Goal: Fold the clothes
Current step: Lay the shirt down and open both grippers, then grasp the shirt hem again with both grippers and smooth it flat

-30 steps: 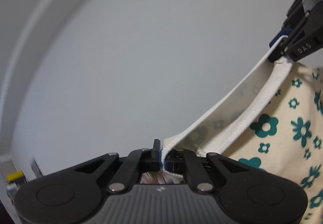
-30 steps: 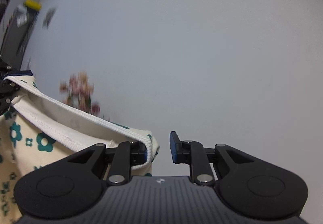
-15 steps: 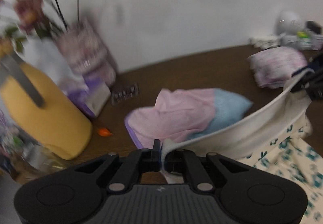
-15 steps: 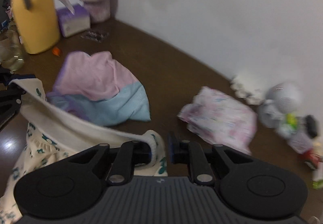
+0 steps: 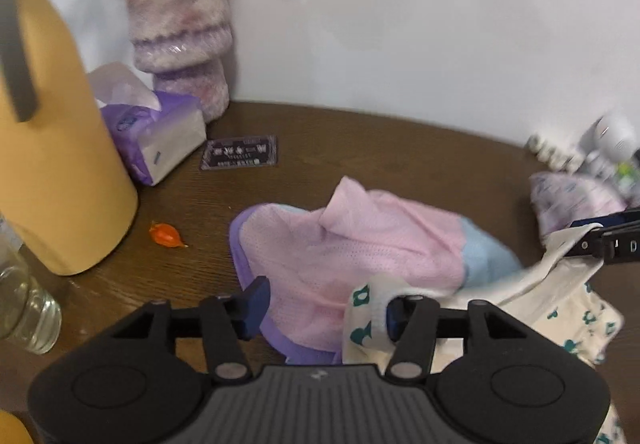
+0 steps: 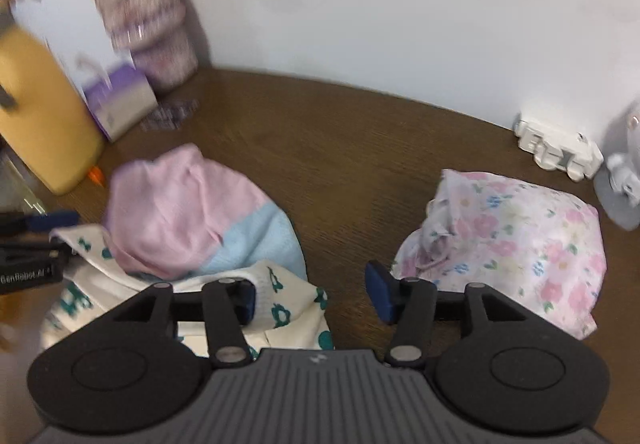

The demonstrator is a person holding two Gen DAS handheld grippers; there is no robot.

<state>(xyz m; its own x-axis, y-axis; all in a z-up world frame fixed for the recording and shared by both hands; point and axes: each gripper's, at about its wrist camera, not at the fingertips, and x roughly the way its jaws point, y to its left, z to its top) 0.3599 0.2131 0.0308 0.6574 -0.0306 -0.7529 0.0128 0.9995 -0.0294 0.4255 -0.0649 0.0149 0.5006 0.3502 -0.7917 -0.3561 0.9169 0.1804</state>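
A cream garment with green flowers point(image 5: 560, 296) lies on the brown table point(image 5: 360, 139), partly over a pink and blue garment point(image 5: 360, 240). My left gripper point(image 5: 324, 308) is open; the cream waistband drapes over its right finger point(image 5: 396, 318). My right gripper point(image 6: 312, 294) is open too; the cream garment point(image 6: 288, 300) hangs on its left finger point(image 6: 246, 302). The pink and blue garment point(image 6: 192, 211) lies behind it. Each gripper shows at the edge of the other's view.
A folded floral garment point(image 6: 512, 240) lies at the right. A yellow container point(image 5: 52, 147), tissue pack point(image 5: 156, 135), fuzzy vase point(image 5: 180, 27), dark card point(image 5: 240, 157), orange bit point(image 5: 164, 236) and glass jar point(image 5: 20, 304) stand at the left. White ornaments point(image 6: 556, 151) sit by the wall.
Both grippers came down from facing the wall to the table. Both opened, and the cream garment, held stretched between them, now lies slack on the table.
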